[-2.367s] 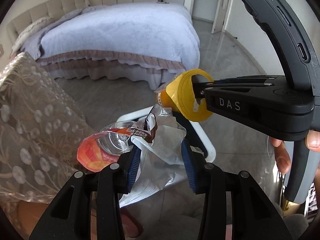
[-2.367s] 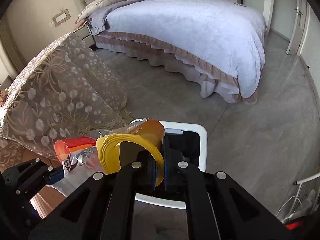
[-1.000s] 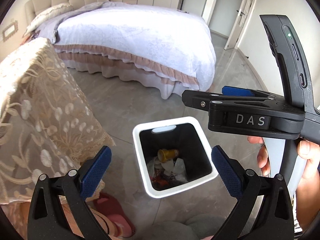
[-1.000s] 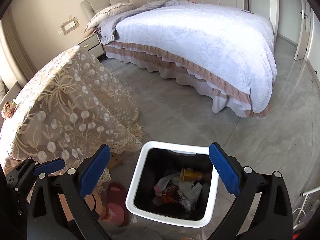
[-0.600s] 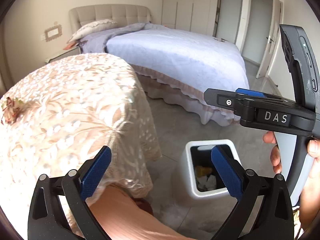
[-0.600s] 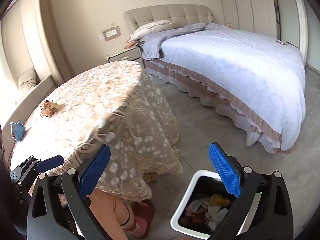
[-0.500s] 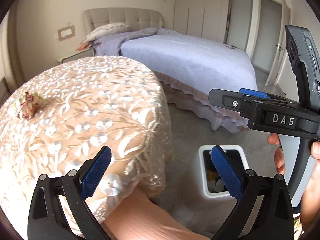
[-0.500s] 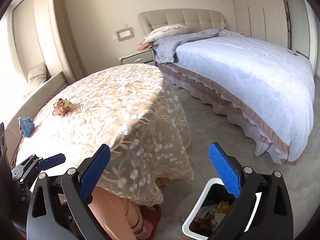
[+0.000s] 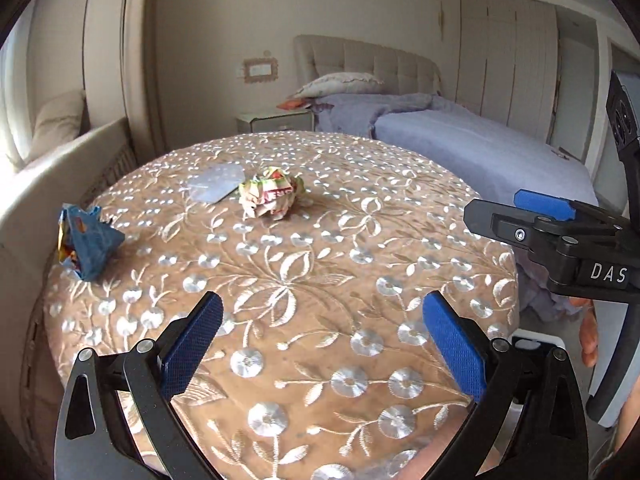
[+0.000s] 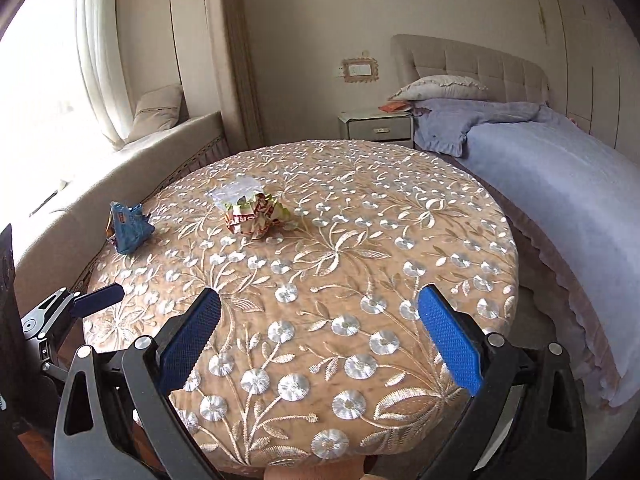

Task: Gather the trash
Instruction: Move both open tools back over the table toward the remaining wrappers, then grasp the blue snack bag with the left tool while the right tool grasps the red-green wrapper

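Both tongs gaped wide and empty over the round table (image 10: 360, 280): left gripper (image 9: 324, 344), right gripper (image 10: 318, 344). Far left lay a blue wrapper (image 10: 128, 228), a crumpled wrapper (image 10: 256, 216) and clear plastic (image 9: 216, 184). Only the left view caught the white bin (image 9: 536, 344) near right.

A bedroom in a home; the bed (image 10: 552, 184), with lilac cover, pillow (image 10: 440, 87) and tufted beige headboard (image 10: 472, 68), shows it; a nightstand (image 10: 376, 126) stands just beside the bed's head; a round table (image 10: 320, 272) under an embroidered cloth sits near the bed's side; beyond the table, a cushioned window seat (image 10: 132, 160) with curtains (image 10: 100, 48).
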`<state>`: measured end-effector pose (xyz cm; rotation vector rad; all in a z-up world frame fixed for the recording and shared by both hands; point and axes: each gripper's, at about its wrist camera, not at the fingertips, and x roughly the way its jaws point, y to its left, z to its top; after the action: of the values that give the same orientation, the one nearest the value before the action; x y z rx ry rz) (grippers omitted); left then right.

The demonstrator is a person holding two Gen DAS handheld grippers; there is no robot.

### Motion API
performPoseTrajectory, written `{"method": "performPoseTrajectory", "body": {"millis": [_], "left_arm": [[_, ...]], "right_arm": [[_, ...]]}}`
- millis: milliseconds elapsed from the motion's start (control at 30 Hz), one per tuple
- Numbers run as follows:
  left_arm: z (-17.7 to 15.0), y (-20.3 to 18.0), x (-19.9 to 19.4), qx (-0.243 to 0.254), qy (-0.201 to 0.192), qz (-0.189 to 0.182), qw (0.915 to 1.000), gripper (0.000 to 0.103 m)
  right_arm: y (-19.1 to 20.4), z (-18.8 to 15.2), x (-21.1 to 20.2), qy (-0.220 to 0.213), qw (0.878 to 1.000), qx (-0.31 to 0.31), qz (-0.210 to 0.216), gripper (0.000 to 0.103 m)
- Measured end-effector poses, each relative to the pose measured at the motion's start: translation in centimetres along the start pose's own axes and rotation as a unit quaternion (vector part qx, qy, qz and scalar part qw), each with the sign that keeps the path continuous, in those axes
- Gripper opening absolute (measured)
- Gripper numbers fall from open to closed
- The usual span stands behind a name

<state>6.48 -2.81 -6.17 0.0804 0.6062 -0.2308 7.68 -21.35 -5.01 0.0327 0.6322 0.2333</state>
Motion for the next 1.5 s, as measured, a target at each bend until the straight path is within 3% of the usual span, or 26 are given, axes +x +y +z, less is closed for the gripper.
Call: {"method": "performPoseTrajectory", "body": {"millis": [333,700,1033,1300,1500], "left_arm": [[1.0,10.4,-0.2,-0.050,-0.004,0.088,0.9949,0.098],[1.8,19.2,1.2,-0.104,0.011,0.149,0.9834,0.098],[3.7,23.9,5.4,-0.120,0.034,0.159,0.9794,0.098],[4.8,25.7,8.6,-0.130,0.057,0.130,0.9813,0.098],[4.7,26.6,9.8,-0.143,0.060,0.119,0.9807,0.098]], "right_arm": [[7.3,2.9,5.6,0.030,0.999,-0.017,0.034,0.098],[10.3,4.5,14.4,0.089,0.996,0.027,-0.013,0.098],[11.0,6.0,20.5,0.114,0.989,0.051,-0.078,0.098],[10.9,7.0,25.0,0.147,0.976,0.139,-0.075,0.099],[12.0,8.0,26.4,0.126,0.970,0.186,-0.089,0.099]]}}
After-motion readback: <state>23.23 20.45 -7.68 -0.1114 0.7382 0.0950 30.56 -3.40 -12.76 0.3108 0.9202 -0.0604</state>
